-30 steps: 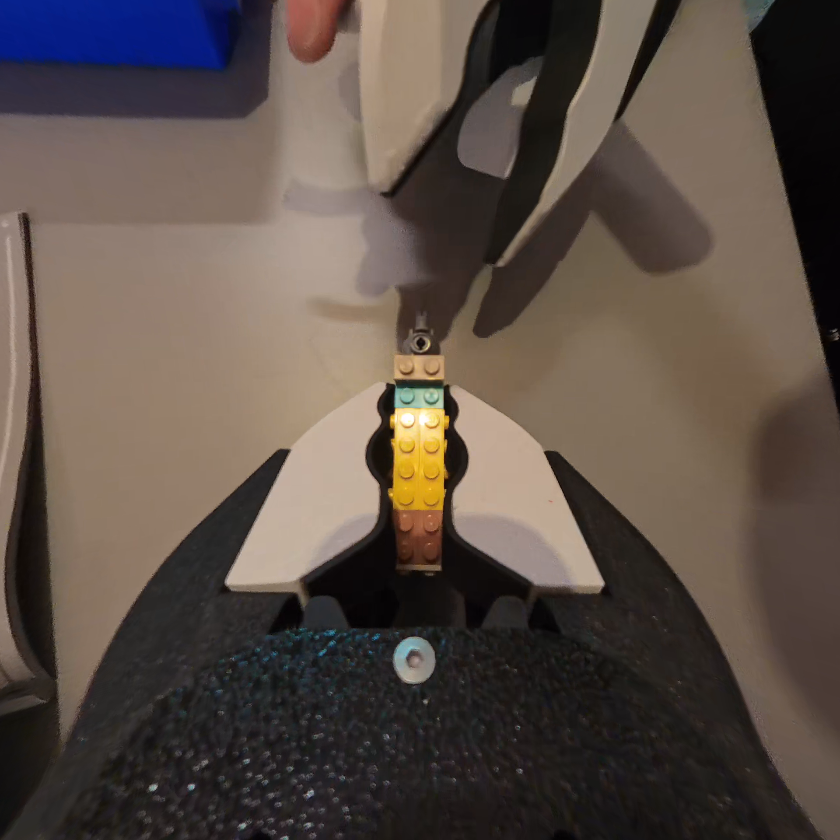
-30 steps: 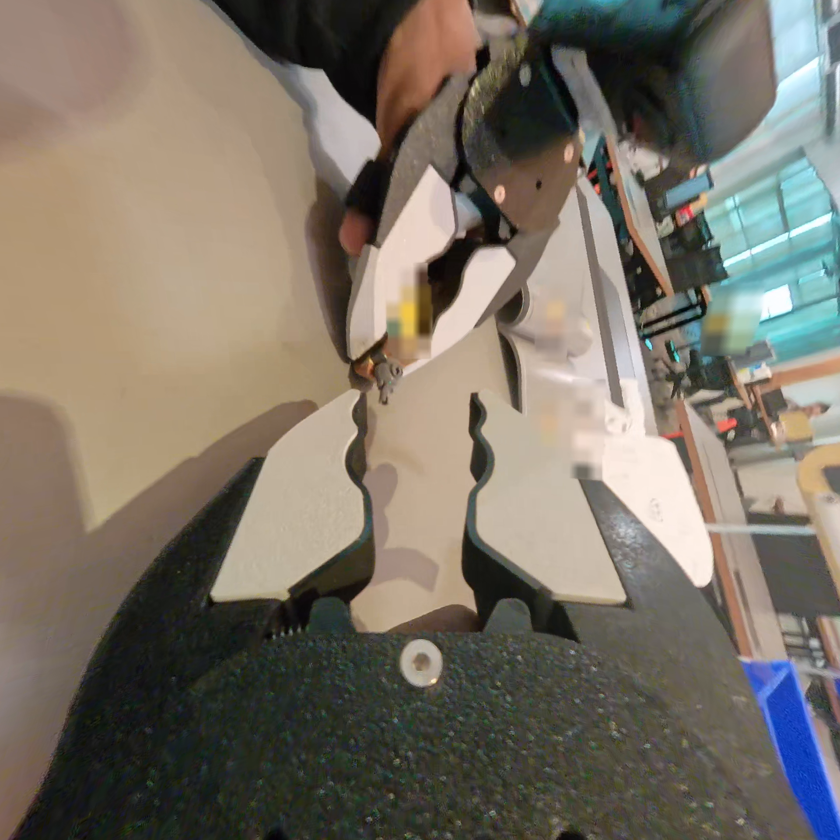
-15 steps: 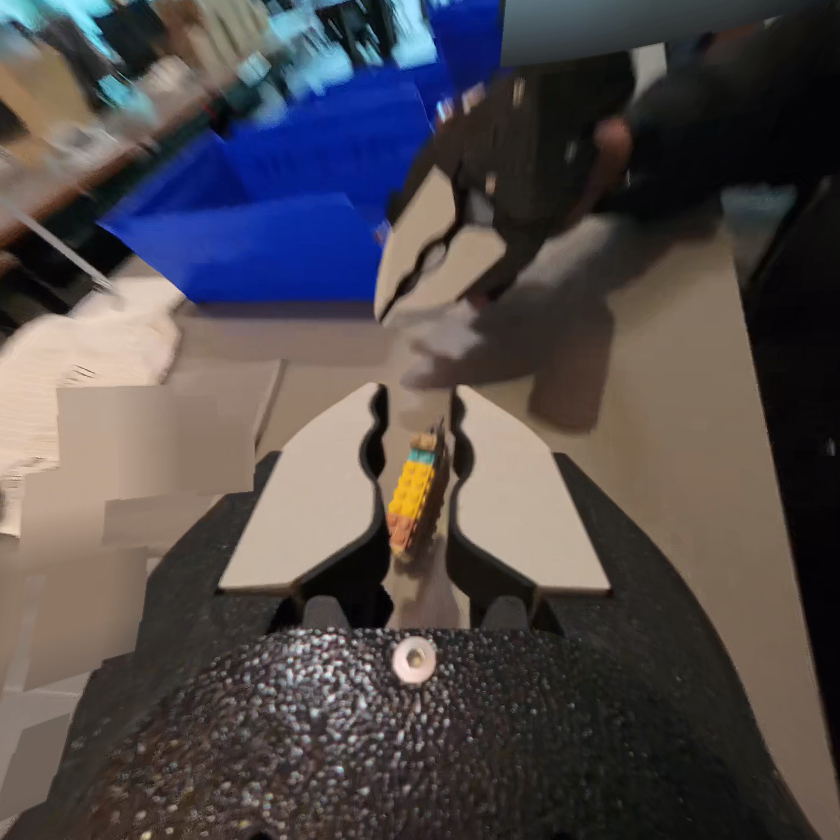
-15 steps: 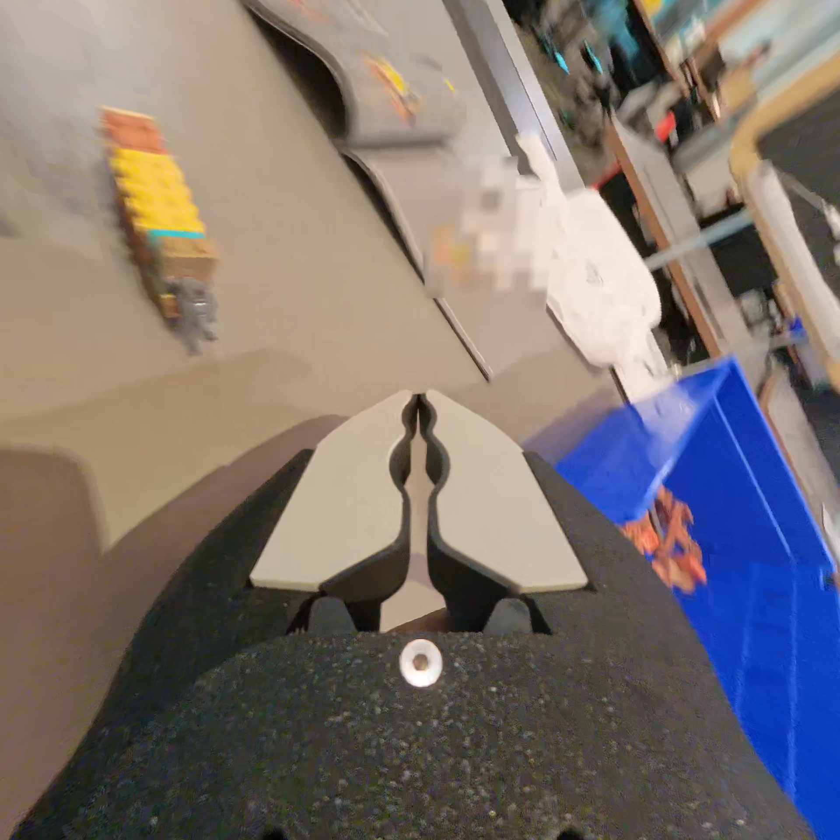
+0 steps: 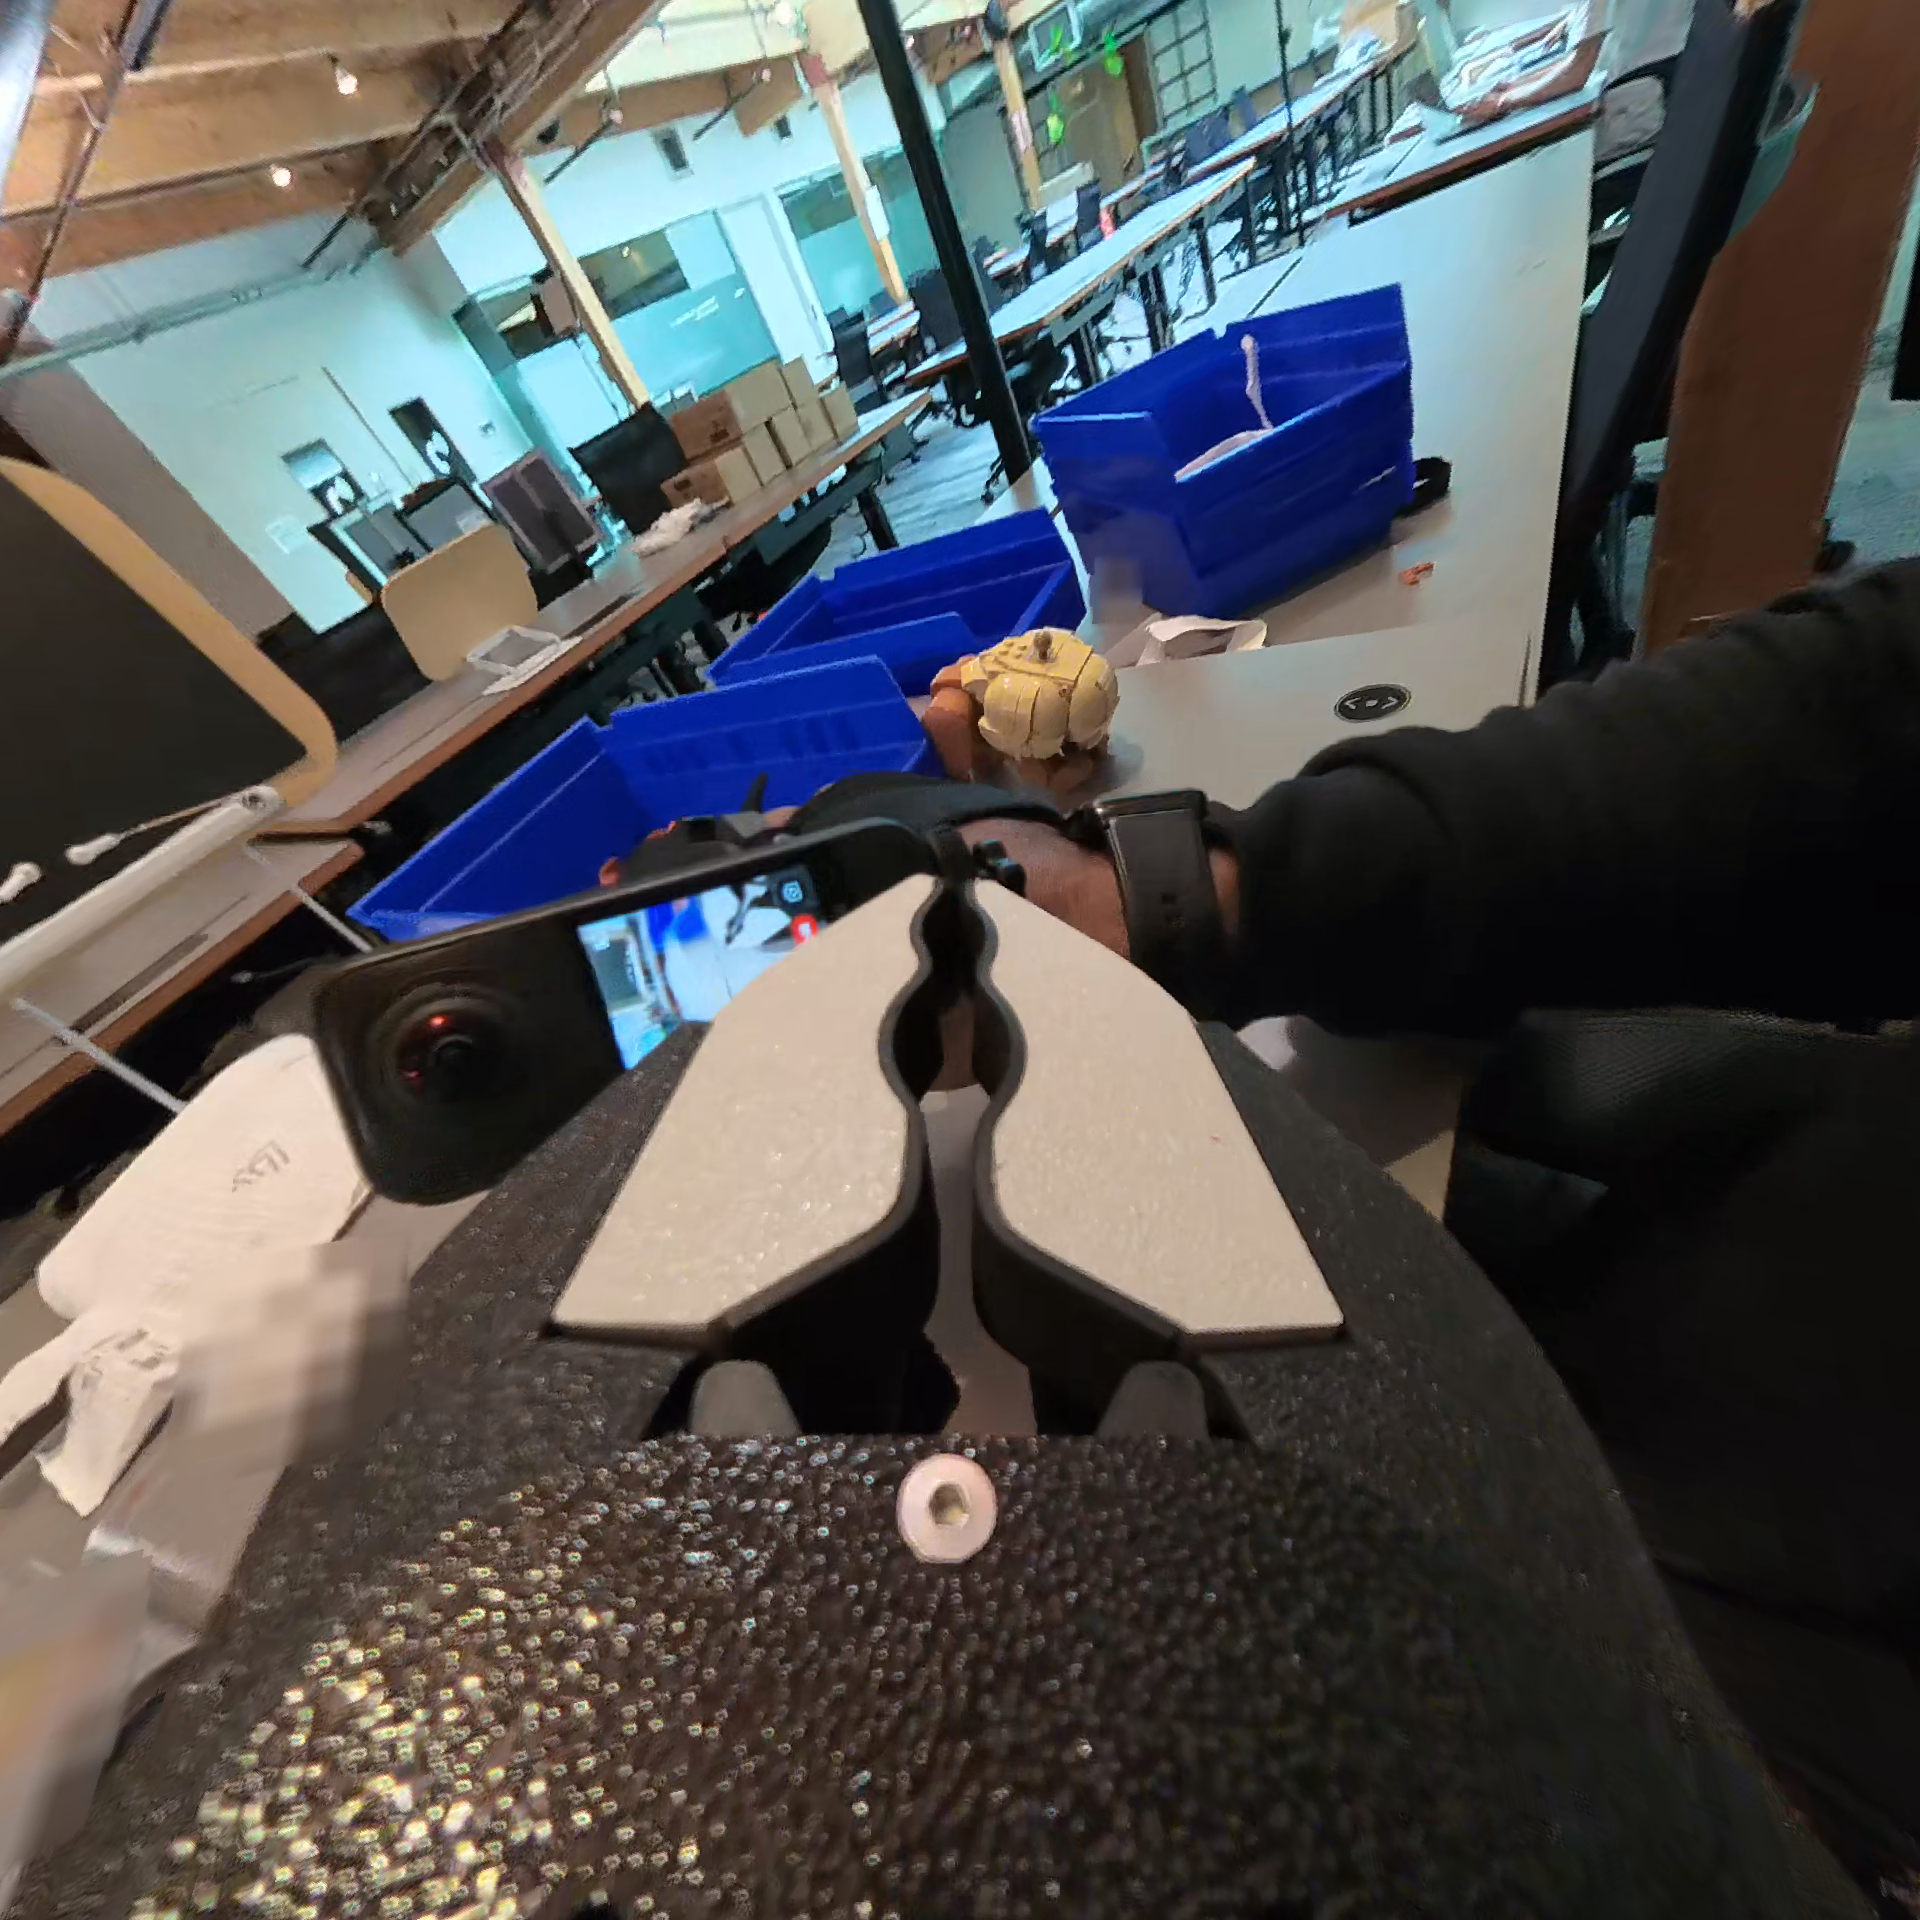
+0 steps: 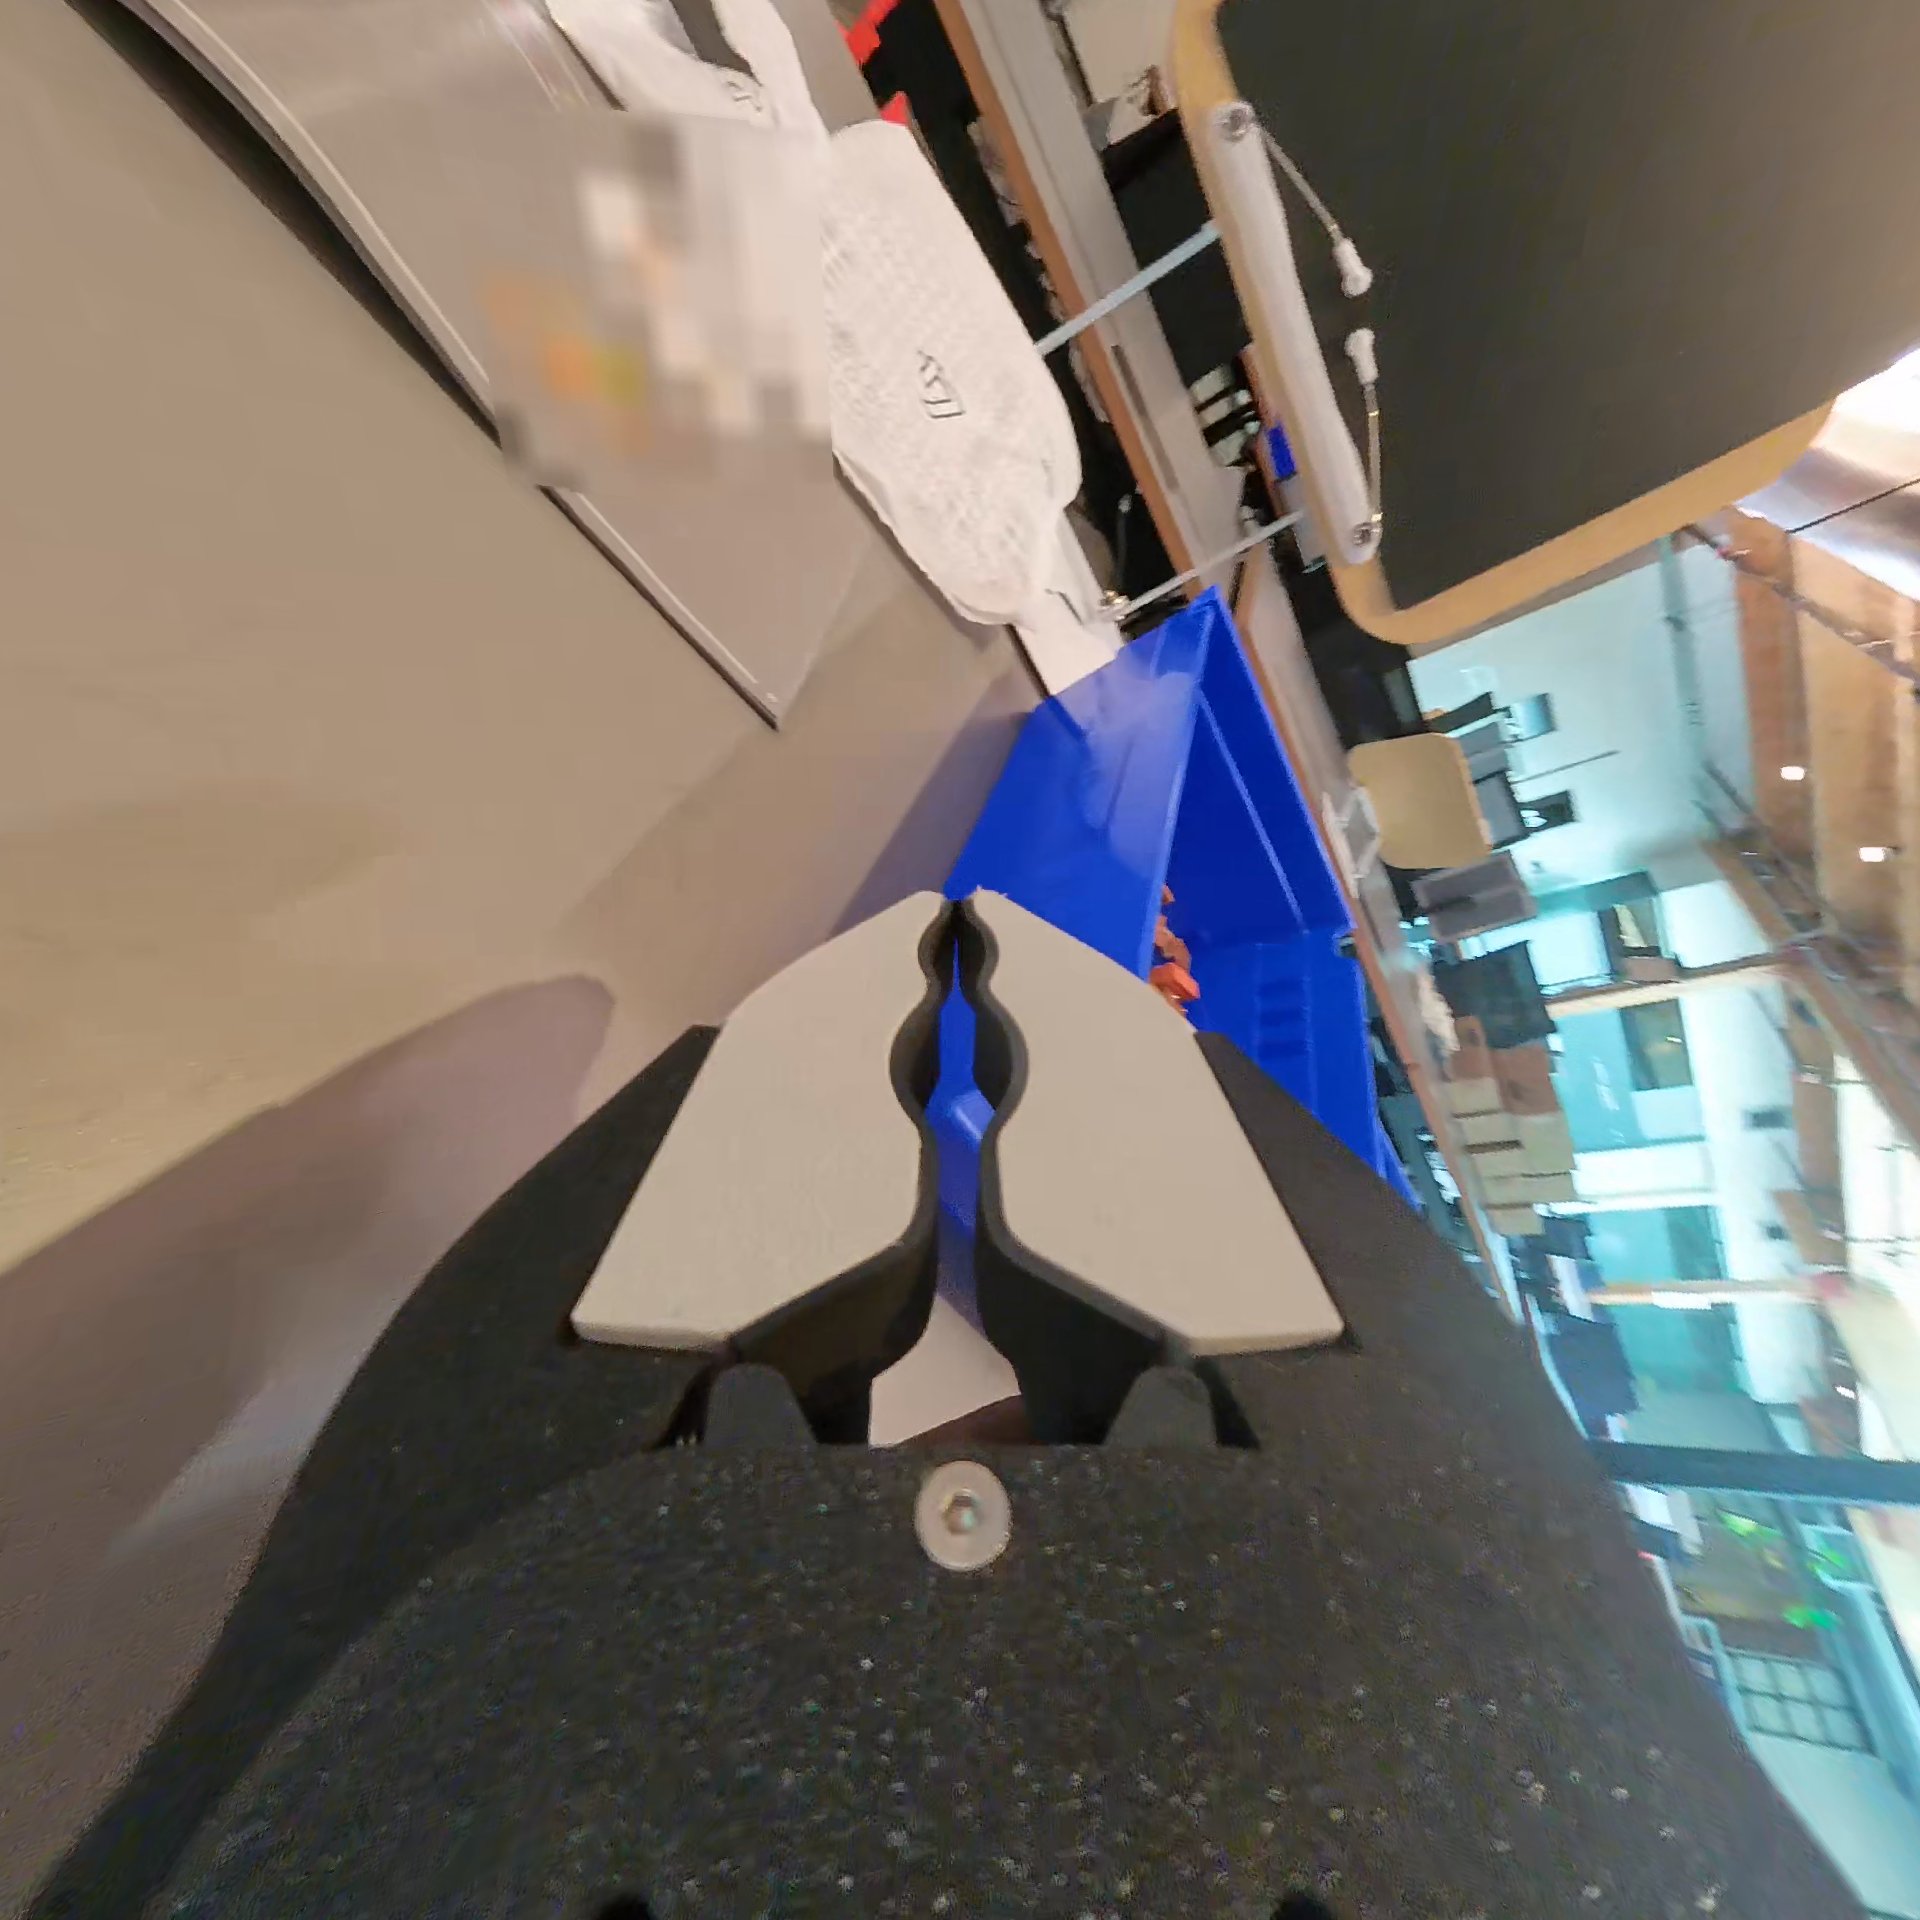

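At the near edge of the left wrist view, the left gripper (image 5: 954, 896) has its tips closed together, nothing between them. Just beyond lie a black camera (image 5: 540, 1023) and a wrist with a black watch (image 5: 1164, 883). Farther off, a tan brick figure (image 5: 1039, 694) sits on the grey table (image 5: 1299, 707), beside blue bins (image 5: 748, 738).

Right gripper (image 6: 956, 909): tips also closed on nothing, raised above the table (image 6: 260, 727), pointing at a blue bin (image 6: 1101, 831) holding orange pieces (image 6: 1174, 961). White cloth (image 6: 935, 416) lies beyond.

L gripper (image 5: 954, 904) shut bare, R gripper (image 6: 956, 914) too
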The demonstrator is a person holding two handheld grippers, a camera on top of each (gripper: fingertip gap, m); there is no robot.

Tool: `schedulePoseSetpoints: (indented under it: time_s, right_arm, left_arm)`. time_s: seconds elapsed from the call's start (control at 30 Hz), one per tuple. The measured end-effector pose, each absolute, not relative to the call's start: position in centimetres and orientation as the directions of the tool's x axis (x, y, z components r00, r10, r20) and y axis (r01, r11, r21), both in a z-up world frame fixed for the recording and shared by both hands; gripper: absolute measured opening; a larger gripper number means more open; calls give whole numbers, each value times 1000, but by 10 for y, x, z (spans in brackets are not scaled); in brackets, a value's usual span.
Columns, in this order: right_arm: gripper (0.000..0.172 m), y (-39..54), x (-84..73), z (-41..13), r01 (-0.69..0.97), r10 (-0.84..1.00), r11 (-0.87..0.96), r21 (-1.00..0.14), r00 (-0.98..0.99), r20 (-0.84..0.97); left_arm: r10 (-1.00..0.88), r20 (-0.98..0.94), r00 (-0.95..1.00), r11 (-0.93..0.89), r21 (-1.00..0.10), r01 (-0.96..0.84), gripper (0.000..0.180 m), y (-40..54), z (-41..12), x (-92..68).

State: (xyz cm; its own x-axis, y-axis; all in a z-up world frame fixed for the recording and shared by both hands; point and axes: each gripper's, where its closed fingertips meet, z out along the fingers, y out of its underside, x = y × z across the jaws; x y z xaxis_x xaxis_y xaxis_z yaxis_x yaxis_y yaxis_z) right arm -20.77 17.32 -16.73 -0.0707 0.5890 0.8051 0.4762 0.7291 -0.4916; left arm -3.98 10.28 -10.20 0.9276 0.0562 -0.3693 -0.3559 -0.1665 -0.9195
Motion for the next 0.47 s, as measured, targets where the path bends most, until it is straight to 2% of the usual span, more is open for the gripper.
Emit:
schedulePoseSetpoints:
  time_s: [0.2,0.47]
  right_arm:
    - [0,166,-197,-154,461,523,762,-455,-23,852]
    - [0,177,-207,-151,440,469,783,-439,46,882]
  left_arm:
    - [102,-333,937,-249,-921,-300,0,101,-117,-44]
    - [61,-225,972,-245,-948,-204,0,102,-120,-42]
